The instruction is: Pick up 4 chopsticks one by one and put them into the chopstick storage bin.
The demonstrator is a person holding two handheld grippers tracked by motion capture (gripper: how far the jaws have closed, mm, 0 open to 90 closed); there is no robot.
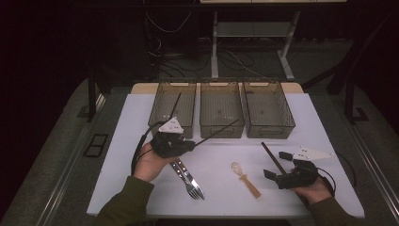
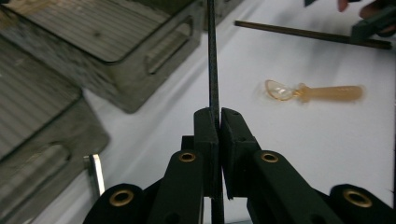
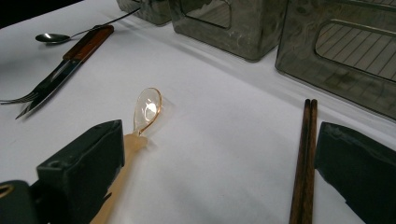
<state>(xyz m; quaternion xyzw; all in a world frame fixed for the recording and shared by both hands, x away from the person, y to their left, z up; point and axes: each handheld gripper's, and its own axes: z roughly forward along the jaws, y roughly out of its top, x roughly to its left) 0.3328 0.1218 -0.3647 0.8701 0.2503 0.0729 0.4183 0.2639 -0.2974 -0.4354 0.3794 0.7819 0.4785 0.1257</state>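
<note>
A thin black rod (image 2: 213, 70) runs up the centre of the left gripper view, pinched between the closed pads of the left gripper (image 2: 219, 122). In the high view's left centre that gripper (image 1: 175, 143) is held above a fork (image 1: 190, 184) and knife (image 1: 182, 173). At lower right, the right gripper (image 1: 277, 170) is wide open beside brown chopsticks (image 3: 304, 158). An amber spoon (image 1: 244, 178) lies between the grippers, below three bins (image 1: 221, 133).

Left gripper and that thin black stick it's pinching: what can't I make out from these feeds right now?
- Black stick: top end cut off by the left gripper view's upper edge; lower part hidden between the left gripper jaws.
- Fork: handle hidden under the left hand, high view.
- Chopsticks: near end cut off by the right gripper view's bottom edge.
- Bins: contents too dim, high view.
</note>
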